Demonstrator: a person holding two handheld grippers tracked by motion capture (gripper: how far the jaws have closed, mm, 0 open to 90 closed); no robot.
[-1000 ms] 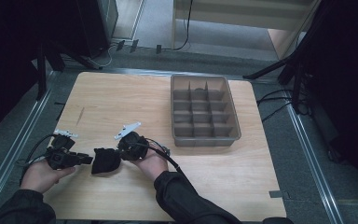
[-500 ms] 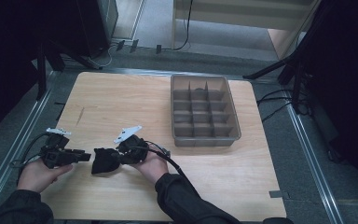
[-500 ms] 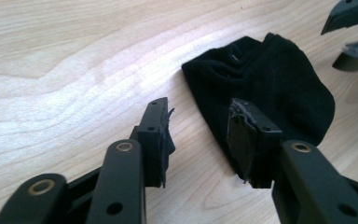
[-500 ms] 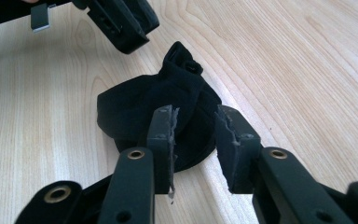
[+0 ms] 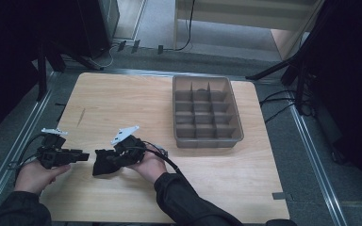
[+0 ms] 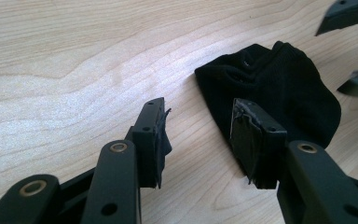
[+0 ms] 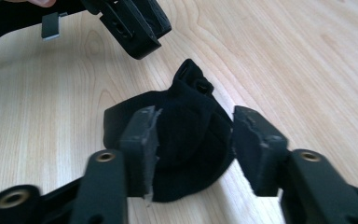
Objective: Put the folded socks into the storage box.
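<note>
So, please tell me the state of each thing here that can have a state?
Black sock: bundled, lying on the table, released.
Left gripper: jaws just opened, nothing between them.
Right gripper: jaws just opened, around the sock, pads apart from it.
Divided tray: upright; contents unclear.

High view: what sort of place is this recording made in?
Probably a lab or workshop recording station, not a home. A bare wooden table stands inside a metal frame on a grey floor, cables trail round dark equipment stands, and a grey divided tray sits beside a black sock.
</note>
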